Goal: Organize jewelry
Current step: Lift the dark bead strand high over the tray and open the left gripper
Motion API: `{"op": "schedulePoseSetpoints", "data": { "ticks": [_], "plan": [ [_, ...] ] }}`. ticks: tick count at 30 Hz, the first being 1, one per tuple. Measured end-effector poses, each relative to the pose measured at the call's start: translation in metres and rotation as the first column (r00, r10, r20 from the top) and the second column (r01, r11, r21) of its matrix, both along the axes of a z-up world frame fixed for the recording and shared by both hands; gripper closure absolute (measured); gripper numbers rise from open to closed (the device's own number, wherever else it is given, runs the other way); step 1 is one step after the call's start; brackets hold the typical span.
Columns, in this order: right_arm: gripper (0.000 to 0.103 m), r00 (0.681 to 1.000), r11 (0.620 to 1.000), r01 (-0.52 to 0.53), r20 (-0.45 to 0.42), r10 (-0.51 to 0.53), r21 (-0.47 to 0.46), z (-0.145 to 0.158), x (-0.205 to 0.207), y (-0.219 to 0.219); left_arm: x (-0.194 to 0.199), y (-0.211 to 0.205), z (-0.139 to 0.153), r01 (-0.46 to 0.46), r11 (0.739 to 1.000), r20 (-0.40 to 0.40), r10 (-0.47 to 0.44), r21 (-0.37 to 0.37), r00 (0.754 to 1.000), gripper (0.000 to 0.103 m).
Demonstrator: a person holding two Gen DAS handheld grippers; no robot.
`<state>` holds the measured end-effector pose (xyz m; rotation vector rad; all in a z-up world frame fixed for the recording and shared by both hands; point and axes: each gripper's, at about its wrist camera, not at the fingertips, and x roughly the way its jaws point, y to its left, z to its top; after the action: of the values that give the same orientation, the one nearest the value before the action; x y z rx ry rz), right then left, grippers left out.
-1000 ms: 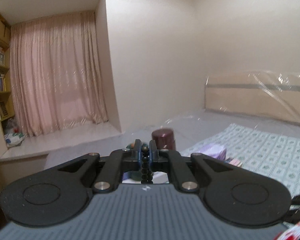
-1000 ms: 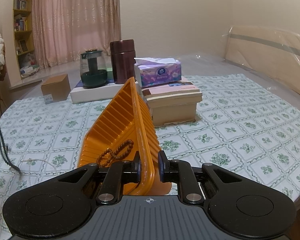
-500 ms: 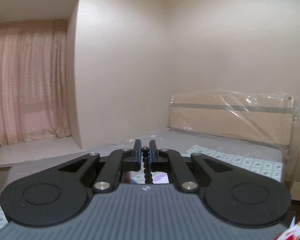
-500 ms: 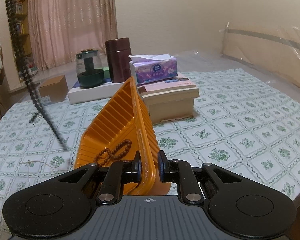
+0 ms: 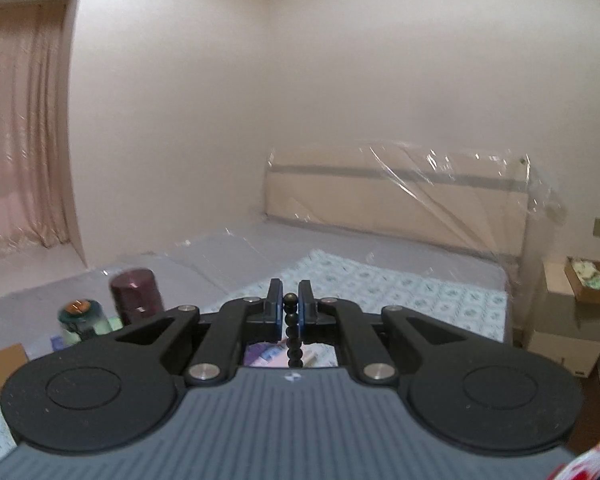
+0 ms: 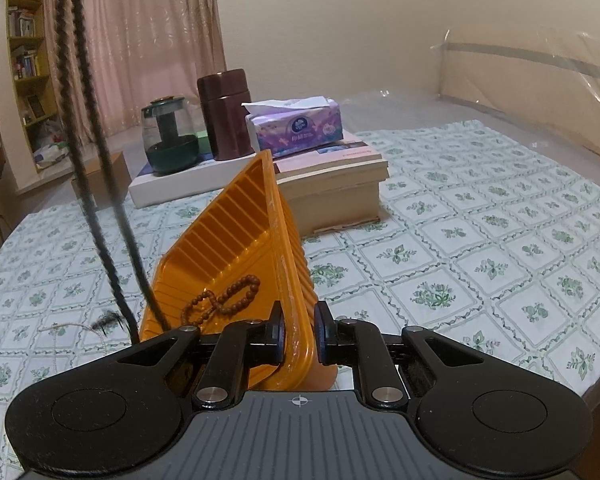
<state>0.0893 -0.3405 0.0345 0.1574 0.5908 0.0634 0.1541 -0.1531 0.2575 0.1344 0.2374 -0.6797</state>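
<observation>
My left gripper (image 5: 290,307) is shut on a black bead necklace (image 5: 292,328), held high above the table. In the right wrist view the same necklace (image 6: 96,184) hangs as a long double strand at the left, its lower end reaching the left edge of the orange tray (image 6: 236,240). My right gripper (image 6: 299,330) is shut on the tray's near rim and holds the tray tilted up on its side. A brown bead bracelet (image 6: 224,300) lies inside the tray near its low end.
On the green-patterned tablecloth (image 6: 480,240) stand a stack of books (image 6: 332,176) with a tissue box (image 6: 296,128), a dark red canister (image 6: 226,114), a glass kettle (image 6: 170,136) and a cardboard box (image 6: 100,180). A thin light chain (image 6: 64,328) lies left of the tray.
The black necklace has moved right and lower, from over the cloth to the tray's left edge. The left wrist view has tipped down, showing the canister and kettle again. The tray stays tilted.
</observation>
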Motion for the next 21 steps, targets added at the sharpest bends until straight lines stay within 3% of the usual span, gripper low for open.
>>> {"op": "schedulePoseSetpoints", "data": {
  "ticks": [9, 14, 21],
  "plan": [
    [0.089, 1.0, 1.0, 0.0, -0.003, 0.0, 0.007, -0.001, 0.002, -0.002, 0.026, -0.017, -0.051, 0.028, 0.998, -0.119, -0.021, 0.062, 0.993, 0.097],
    [0.089, 1.0, 1.0, 0.002, -0.005, -0.002, 0.008, -0.003, 0.002, -0.003, 0.039, -0.013, -0.086, 0.025, 0.996, -0.222, -0.005, 0.088, 0.975, 0.097],
    [0.089, 1.0, 1.0, 0.003, -0.006, -0.003, 0.002, -0.003, 0.003, -0.002, 0.047, -0.011, -0.113, 0.029, 0.993, -0.28, 0.004, 0.116, 0.96, 0.097]
  ]
}}
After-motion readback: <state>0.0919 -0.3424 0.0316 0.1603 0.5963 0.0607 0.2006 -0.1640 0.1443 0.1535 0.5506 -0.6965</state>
